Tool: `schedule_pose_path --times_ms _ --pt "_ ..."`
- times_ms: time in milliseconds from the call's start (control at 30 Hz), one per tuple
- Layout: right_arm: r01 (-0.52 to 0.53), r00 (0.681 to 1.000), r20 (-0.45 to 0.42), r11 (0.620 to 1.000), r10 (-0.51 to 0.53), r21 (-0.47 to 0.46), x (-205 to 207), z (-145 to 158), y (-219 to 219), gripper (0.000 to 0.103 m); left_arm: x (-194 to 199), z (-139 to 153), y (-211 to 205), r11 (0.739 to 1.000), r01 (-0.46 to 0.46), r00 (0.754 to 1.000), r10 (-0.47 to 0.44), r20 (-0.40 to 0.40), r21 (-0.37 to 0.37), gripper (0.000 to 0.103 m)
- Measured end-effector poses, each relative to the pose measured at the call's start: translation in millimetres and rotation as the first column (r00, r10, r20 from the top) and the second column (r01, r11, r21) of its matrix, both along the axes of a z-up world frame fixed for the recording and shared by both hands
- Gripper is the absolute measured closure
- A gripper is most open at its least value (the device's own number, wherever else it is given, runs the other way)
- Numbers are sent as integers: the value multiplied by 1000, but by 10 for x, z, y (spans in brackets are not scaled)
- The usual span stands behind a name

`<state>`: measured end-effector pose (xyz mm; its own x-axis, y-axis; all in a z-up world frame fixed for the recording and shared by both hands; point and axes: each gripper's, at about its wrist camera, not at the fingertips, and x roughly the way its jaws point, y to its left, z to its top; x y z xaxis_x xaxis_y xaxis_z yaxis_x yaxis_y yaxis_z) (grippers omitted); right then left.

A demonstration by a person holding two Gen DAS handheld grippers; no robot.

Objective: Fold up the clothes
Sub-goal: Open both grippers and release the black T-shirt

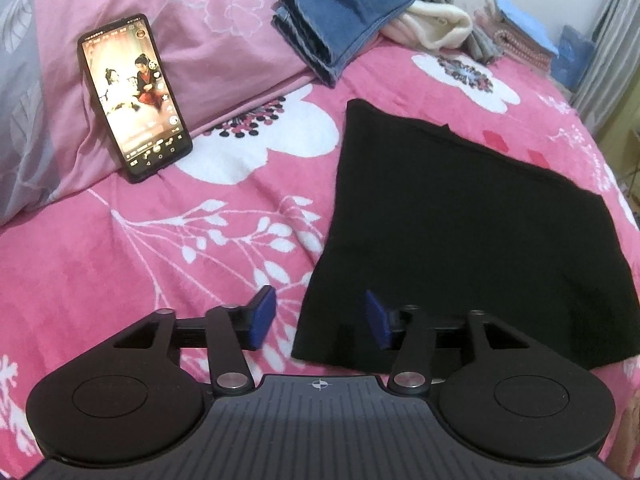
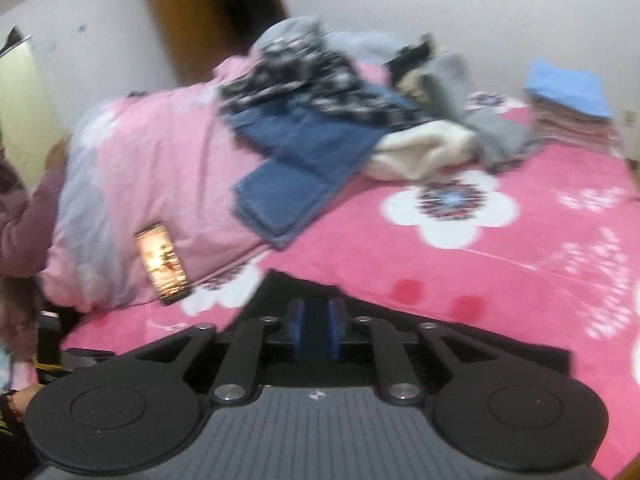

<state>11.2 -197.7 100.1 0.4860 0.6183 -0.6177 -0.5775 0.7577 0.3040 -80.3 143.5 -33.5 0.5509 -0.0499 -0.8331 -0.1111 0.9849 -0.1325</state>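
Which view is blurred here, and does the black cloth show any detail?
Left wrist view: sharp; the black garment is a flat dark shape without visible texture, and the phone screen glows. Right wrist view: motion-smeared throughout, clothes pile soft; fisheye bending in both.

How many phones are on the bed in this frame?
1. A single phone, screen lit, leans against the pale pink quilt left of the black folded garment. The right wrist view shows the same phone. Others could lie hidden under the clothes pile.

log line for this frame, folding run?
stage: fold laid | black garment: flat on pink bedspread | left gripper: open, empty | right gripper: narrow gap, empty
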Motion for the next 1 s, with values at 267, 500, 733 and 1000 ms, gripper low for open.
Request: schedule_pose_path --times_ms 267,500,733,1000 --pt "-113 969 -222 993 107 -15 205 -279 837 83 67 36 -128 999 36 999 -36 -20 5 44" --pt "-2 936 -351 1000 0 -6 89 -752 1081 83 165 -10 -361 997 51 998 -48 -41 54 44" --pt "97 890 -446 995 -94 -16 -52 -938 1117 72 92 52 -404 988 54 997 -44 -66 148 40" --pt "98 896 -428 993 -118 -70 -289 -914 1101 64 -13 196 -469 979 47 998 -40 -41 197 37"
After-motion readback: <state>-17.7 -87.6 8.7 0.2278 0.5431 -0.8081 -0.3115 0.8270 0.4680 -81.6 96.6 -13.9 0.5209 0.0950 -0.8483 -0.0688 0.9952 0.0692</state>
